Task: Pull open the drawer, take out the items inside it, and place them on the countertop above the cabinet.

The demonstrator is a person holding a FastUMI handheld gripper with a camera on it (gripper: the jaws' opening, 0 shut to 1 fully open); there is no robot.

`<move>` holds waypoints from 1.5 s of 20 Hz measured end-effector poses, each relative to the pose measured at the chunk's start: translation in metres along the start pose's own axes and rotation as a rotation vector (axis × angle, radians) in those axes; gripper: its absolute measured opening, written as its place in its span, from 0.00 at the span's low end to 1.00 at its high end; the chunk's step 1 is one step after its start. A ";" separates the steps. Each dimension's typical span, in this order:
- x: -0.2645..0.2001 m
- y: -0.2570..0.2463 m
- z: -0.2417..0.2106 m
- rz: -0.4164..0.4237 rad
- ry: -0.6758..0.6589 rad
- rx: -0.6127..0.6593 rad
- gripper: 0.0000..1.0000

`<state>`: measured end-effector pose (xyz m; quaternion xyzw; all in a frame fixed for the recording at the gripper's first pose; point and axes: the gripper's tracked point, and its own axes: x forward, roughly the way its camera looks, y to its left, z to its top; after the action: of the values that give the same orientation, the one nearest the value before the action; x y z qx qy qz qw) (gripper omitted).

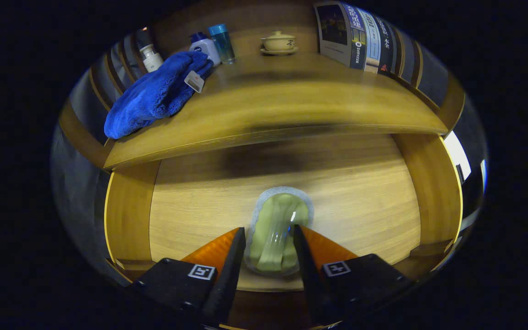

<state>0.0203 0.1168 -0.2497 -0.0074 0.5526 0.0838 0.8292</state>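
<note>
Wood-grain surfaces are making up the whole scene: a cabinet with its countertop (pixel 291 105) running across above, and below it the drawer (pixel 360 183) standing pulled open, its pale floor lying exposed between two raised side walls. Inside the drawer, one item is showing, a green packet (pixel 275 229) in clear wrapping with a grey rim, lying on the drawer floor near the front edge, midway between the side walls. The gripper (pixel 268 256) is reaching down over that front edge, and its two dark fingers (pixel 232 261) are sitting spread on either side of the packet's near end; the right one is appearing to touch the wrapping, the left one is standing just beside it, and whether both are pressing cannot be told. Bare drawer floor is lying to the left, to the right and beyond the packet, up to the shadowed back under the countertop's lip. On the countertop, a blue cloth (pixel 154 96) is lying at the left end, drooping over the front edge, with a small tag on it. Behind the cloth, a pump bottle (pixel 151 57), a white bottle (pixel 205 48) and a blue tumbler (pixel 222 42) are standing close together. A lidded cup (pixel 278 42) on a saucer is standing apart at the back centre. Books (pixel 360 39) are leaning at the right rear. Open countertop is lying along the front edge from the cloth rightward.
</note>
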 end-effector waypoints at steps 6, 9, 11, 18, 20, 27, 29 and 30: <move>-0.019 0.001 0.008 0.024 -0.024 -0.003 0.26; -0.042 -0.002 0.012 0.026 -0.044 -0.026 0.26; -0.061 0.000 0.017 0.035 -0.061 -0.038 0.26; -0.126 0.020 0.046 0.086 -0.149 -0.071 0.26; -0.139 0.015 0.065 0.064 -0.192 -0.082 0.26; -0.151 0.011 0.119 0.054 -0.235 -0.029 0.26; -0.148 0.012 0.137 0.048 -0.243 -0.030 0.26; -0.148 0.013 0.147 0.046 -0.245 -0.031 0.26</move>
<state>0.0973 0.1259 -0.0559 0.0025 0.4456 0.1117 0.8882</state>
